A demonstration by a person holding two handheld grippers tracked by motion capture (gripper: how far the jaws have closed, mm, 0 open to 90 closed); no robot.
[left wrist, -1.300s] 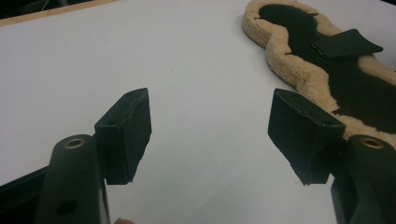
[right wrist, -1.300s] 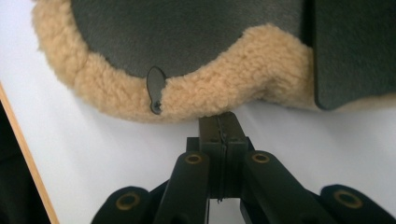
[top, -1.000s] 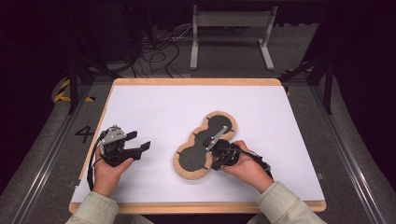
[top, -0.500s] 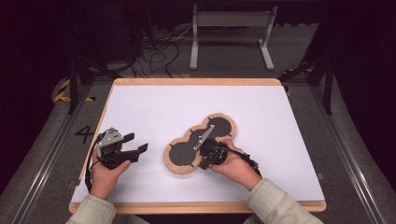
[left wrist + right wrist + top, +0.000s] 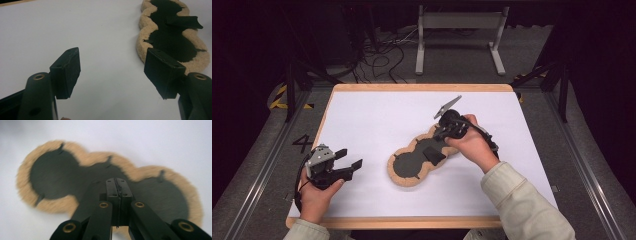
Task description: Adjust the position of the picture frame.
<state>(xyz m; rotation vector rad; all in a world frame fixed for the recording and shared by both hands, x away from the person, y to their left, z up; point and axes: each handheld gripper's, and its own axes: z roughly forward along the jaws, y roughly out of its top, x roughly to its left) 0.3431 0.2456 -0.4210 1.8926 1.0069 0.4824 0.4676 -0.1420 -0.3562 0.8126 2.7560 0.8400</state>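
Since half a second ago the right hand-held gripper (image 5: 446, 131) has swung up and away from the person toward the far end of the pad, and the three-lobed black pad with a tan fleece rim (image 5: 414, 161) has shifted with it, its far end now under the right hand (image 5: 472, 142). The left hand-held gripper (image 5: 346, 166) has barely stirred.

In the high view there is one pad, lying near the middle of the white-topped table with a wooden edge (image 5: 362, 115). There are two hand-held grippers and two hands. A black flap (image 5: 432, 155) stands up off the pad's dark face. The left hand-held gripper rests well apart from the pad, near the table's left edge.

In the left gripper view the left hand-held gripper's jaws stand wide apart with nothing between them; the pad (image 5: 172, 37) lies just beyond the right-side jaw, and its raised flap (image 5: 183, 22) shows there too.

In the right gripper view the right hand-held gripper (image 5: 117, 183) has its jaws pressed together, apparently pinching a thin black strap of the pad (image 5: 62, 172) between them, though the blur leaves this unsure.

As a judgement, the thin grip could slip if the pull goes on, dropping the pad. With nothing pinning the near end, the whole pad may also drag across the table instead of lifting or turning.
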